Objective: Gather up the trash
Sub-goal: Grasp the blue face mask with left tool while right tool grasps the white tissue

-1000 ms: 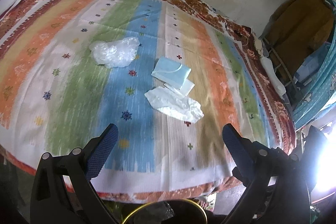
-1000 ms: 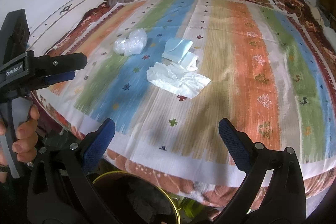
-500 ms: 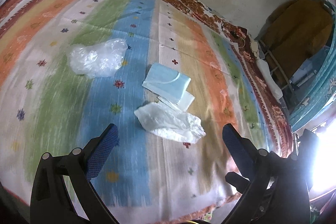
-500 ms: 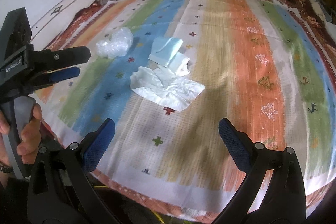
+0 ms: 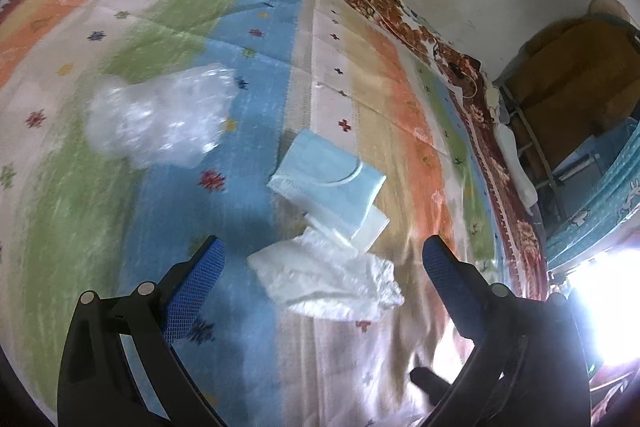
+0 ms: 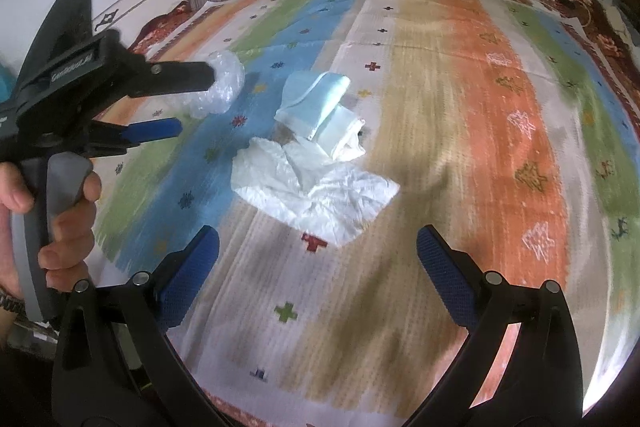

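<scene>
Three pieces of trash lie on the striped bedcover (image 6: 460,75): a clear plastic bag (image 5: 160,115), a light blue face mask (image 5: 324,183) and a crumpled white tissue (image 5: 328,275) touching the mask. Both the left gripper (image 5: 322,267) and the right gripper (image 6: 318,247) hang above the cover with jaws spread wide, holding nothing. A hand (image 6: 60,211) grips the left tool's handle.

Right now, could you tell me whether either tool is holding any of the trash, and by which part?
Nothing is held. The left tool and right tool are both open, above the white crumpled tissue, not touching it.
</scene>
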`<state>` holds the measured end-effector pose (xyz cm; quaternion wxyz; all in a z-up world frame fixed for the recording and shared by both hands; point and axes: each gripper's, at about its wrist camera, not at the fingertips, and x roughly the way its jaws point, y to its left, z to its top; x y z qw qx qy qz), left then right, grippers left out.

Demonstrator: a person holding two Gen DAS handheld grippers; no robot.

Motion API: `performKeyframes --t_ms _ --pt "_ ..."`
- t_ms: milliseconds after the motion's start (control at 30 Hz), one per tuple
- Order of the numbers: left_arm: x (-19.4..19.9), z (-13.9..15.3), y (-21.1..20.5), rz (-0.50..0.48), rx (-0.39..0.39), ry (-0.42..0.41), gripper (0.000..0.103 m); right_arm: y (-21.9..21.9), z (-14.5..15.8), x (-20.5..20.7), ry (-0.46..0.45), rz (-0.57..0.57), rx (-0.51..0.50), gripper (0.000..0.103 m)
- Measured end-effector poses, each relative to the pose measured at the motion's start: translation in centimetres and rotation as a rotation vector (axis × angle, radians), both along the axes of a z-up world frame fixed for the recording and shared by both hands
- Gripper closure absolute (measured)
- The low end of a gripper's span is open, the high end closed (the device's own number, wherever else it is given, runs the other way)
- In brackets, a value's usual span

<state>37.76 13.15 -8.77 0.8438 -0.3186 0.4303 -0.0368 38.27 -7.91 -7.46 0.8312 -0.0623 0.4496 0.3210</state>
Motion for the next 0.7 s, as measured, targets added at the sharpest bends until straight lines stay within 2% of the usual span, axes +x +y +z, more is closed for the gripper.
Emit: performKeyframes --t_ms 433,567,700 --pt "5.0 -2.8 0.6 0.022 -0.079 0.029 0.007 1.8 -2.5 3.0 0.036 0.019 -0.017 0.023" --pt "6.2 -3.2 1.0 0.033 -0.103 0.033 0.007 2.1 -3.1 3.5 0.057 0.022 -0.015 0.039" --pt "7.7 -3.9 0.7 0.021 -0.135 0.033 0.010 2.4 -4.0 3.8 0.081 0.031 -0.035 0.066"
